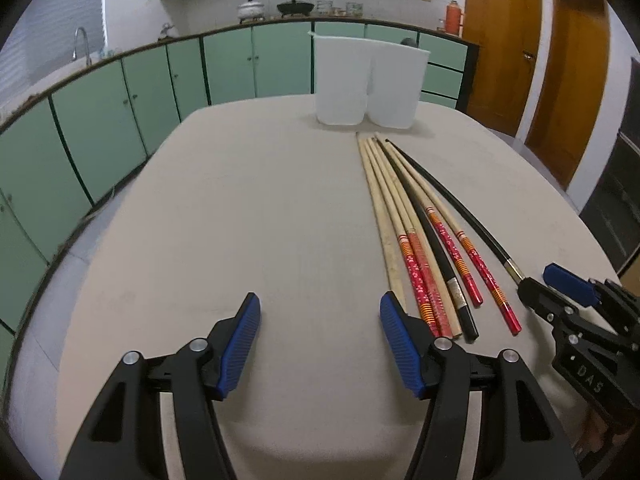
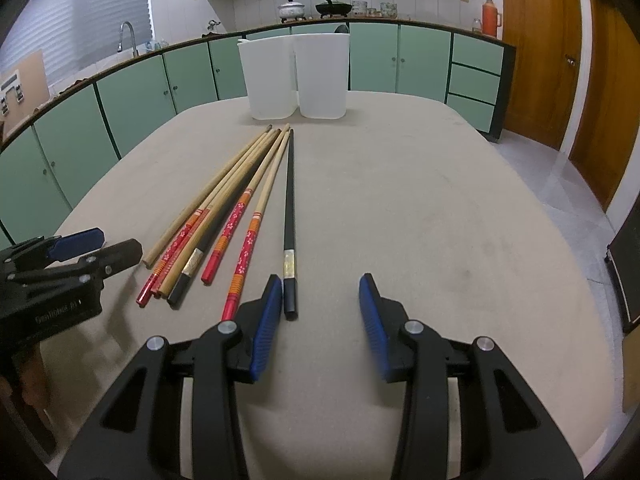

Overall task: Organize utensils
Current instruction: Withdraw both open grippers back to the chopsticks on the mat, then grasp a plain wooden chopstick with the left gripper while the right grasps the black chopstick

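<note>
Several chopsticks (image 1: 420, 240) lie side by side on the beige table (image 1: 240, 200): plain wooden ones, wooden ones with red flowered handles, and two black ones. Two white plastic containers (image 1: 366, 82) stand upright at the far edge, beyond their tips. My left gripper (image 1: 320, 308) hangs open over bare table, just left of the chopsticks' near ends. My right gripper (image 2: 320, 284) is open too. One black chopstick (image 2: 289, 200) lies apart from the rest, with its near end just inside the right gripper's left finger (image 2: 266, 320), untouched. Each gripper shows in the other's view: right gripper (image 1: 554, 286), left gripper (image 2: 92, 248).
Green kitchen cabinets (image 2: 132, 100) curve around behind the table, with a sink tap (image 2: 128, 36), pots and an orange flask on the counter. Wooden doors (image 2: 540, 48) stand at the right. Bare table (image 2: 440, 200) stretches right of the chopsticks (image 2: 224, 208) towards the containers (image 2: 296, 76).
</note>
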The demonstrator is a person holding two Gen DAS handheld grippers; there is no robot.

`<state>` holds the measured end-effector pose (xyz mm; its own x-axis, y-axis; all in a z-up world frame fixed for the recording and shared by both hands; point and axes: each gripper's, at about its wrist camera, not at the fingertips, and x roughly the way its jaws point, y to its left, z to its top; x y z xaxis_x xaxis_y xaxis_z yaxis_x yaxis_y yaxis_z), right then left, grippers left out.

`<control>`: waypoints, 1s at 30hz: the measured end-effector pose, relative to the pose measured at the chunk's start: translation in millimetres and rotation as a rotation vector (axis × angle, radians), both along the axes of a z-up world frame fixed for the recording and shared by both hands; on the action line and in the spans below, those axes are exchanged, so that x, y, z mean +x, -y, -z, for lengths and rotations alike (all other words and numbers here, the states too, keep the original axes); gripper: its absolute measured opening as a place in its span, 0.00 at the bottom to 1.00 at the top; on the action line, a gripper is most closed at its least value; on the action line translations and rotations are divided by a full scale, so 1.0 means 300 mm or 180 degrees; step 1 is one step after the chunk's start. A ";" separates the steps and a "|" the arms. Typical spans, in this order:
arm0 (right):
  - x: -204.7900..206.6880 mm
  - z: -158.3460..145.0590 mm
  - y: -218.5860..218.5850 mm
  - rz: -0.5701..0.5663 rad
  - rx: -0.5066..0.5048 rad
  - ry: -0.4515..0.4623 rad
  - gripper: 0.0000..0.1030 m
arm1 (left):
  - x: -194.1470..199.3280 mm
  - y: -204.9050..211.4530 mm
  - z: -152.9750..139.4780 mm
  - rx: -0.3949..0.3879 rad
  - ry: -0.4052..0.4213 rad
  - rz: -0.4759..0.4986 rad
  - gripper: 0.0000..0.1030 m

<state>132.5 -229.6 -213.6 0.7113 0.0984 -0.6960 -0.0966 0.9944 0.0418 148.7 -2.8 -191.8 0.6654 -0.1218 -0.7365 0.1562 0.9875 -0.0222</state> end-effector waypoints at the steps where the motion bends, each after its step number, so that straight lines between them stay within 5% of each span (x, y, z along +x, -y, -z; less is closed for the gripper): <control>1: -0.002 0.001 -0.002 -0.0002 -0.0012 0.0010 0.38 | 0.001 0.001 0.003 -0.0004 -0.0010 0.0001 0.60; 19: -0.007 0.001 -0.007 0.0007 0.0014 0.0020 0.37 | -0.007 0.050 0.006 0.0008 -0.0014 0.0130 0.57; 23: -0.008 0.004 -0.022 -0.0060 -0.0009 0.0057 0.26 | -0.004 0.057 0.013 0.0029 0.0015 0.0139 0.48; 27: -0.007 0.008 -0.038 -0.0125 -0.0057 0.0096 0.07 | -0.002 0.068 0.014 -0.0008 0.0034 0.0200 0.22; 30: -0.003 0.008 -0.035 -0.0124 -0.0015 0.0100 0.06 | 0.001 0.081 0.013 -0.0057 0.0038 0.0243 0.07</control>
